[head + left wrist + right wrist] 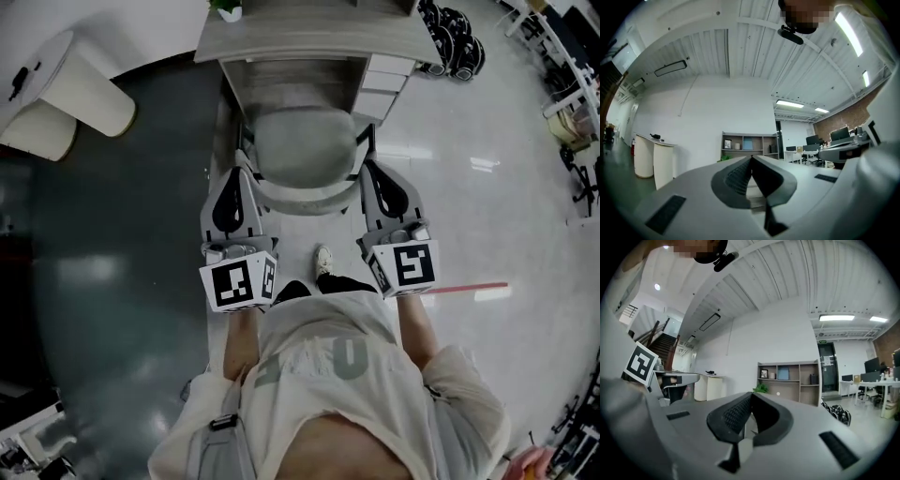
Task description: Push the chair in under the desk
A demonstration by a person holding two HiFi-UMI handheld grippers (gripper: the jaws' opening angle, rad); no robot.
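a person stands over one pale shoe [323, 260] on a glossy floor [487, 216], holding the left gripper [240, 173] and the right gripper [371, 169] level and pointing forward. each gripper's jaws are pressed together with nothing between them. the closed tips lie at either side of the chair's curved back; whether they touch it cannot be told.

the grey chair [305, 145] sits directly ahead, its back toward the person and its seat facing the desk [309, 37]. its front-to-back line runs straight away from the person into the kneehole, and the seat's far edge lies at the desk's near edge. a drawer unit [384, 80] stands just right of the chair under the desktop, and a small green plant [227, 7] sits on the desk's left end.

the floor is pale to the right, crossed by a short red line [469, 288], and dark green-grey to the left. a white rounded counter [66, 94] stands far left. beyond, a wooden shelf unit [790, 376] stands against a white wall under a ribbed white ceiling [740, 42] with strip lights.
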